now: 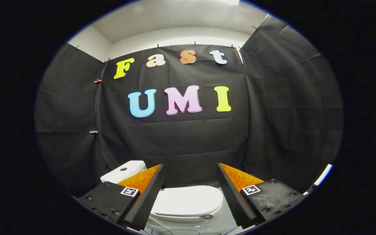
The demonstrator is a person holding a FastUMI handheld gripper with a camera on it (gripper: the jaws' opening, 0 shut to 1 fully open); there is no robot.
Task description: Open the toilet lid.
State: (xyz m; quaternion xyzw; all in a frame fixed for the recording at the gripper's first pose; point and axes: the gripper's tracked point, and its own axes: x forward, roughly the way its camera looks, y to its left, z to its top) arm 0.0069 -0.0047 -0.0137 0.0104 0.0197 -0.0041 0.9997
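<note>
Tongs (191,195) spread wide, gripping nothing, low in frame; beyond them the toilet lid (188,200) lies closed, task unstarted.

I count one toilet (188,209), its one lid (188,200) lying down flat. Behind the toilet stands one white cistern (122,171) with one button (123,169) on top. Above the toilet I have one claw (189,187) with two fingers (147,195) spread wide, the lid between them, each with one square marker (129,191).
</note>
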